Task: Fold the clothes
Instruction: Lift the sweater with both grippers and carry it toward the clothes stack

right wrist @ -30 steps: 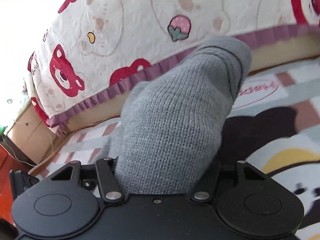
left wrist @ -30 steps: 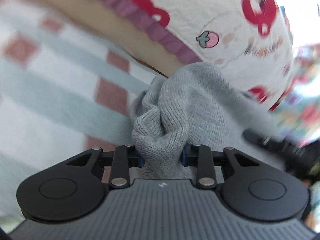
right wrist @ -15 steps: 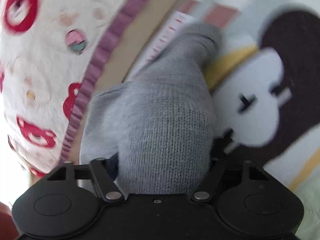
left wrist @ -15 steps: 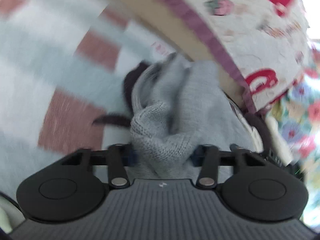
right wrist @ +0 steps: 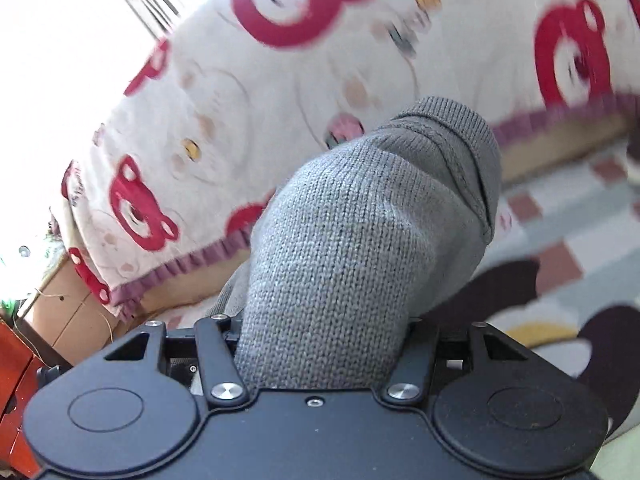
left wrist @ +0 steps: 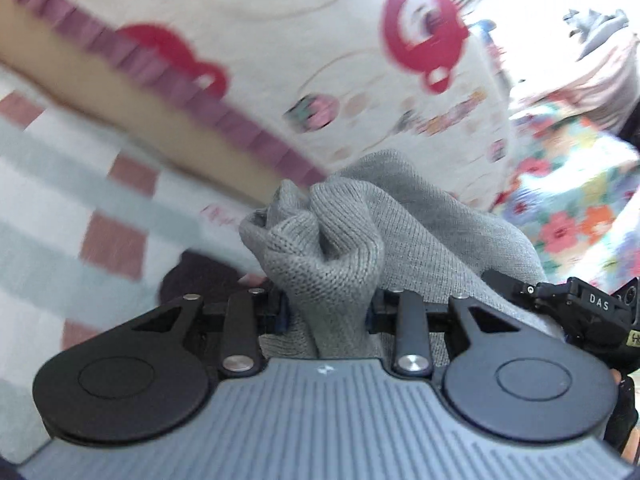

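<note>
A grey knitted garment [left wrist: 352, 240] is bunched up and held off the floor. My left gripper [left wrist: 326, 308] is shut on a wad of it, and the cloth hides the fingertips. In the right wrist view the same grey garment [right wrist: 360, 248] bulges up with its ribbed hem on top. My right gripper [right wrist: 324, 344] is shut on it, fingertips hidden under the knit. The right gripper's body [left wrist: 580, 320] shows at the right edge of the left wrist view, close beside the left one.
A checked rug [left wrist: 80, 208] with a dark cartoon figure [right wrist: 512, 288] covers the floor below. Behind stands a bed with a white bear-print quilt [right wrist: 320, 80] and purple frill [left wrist: 168, 76]. A floral cloth [left wrist: 568, 200] lies at the right, a cardboard box [right wrist: 76, 320] at the left.
Both grippers have swung back up from pointing down at the rug and now face the bed side, still holding the grey garment. The views are blurred by the motion.
</note>
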